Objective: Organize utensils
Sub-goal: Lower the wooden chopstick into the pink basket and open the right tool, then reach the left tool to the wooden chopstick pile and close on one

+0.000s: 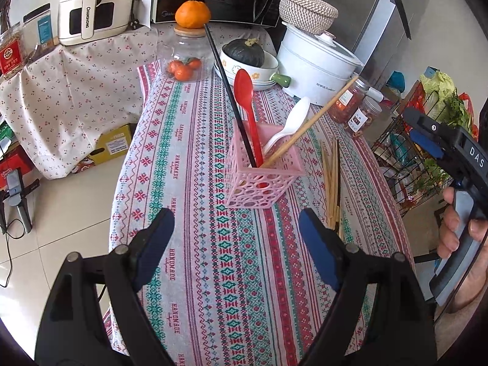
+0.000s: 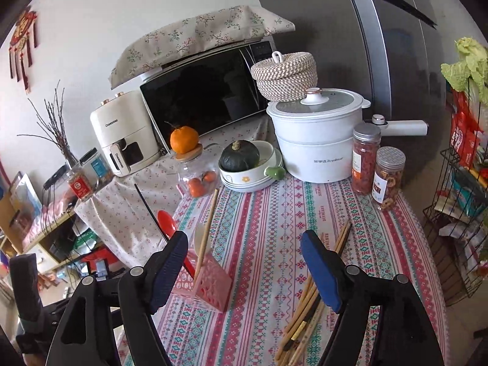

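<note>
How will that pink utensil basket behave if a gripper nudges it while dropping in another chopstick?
The pink utensil basket looks like thin perforated plastic, so probably light and easy to slide on the tablecloth. The red spoon and black chopstick lean far above its rim, so it may tip.

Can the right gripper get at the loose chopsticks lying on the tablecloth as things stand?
Probably yes. The right gripper is open and empty, and the loose chopsticks lie on the tablecloth just below its right finger, with nothing on top of them. The pink basket stands apart to the left.
</note>
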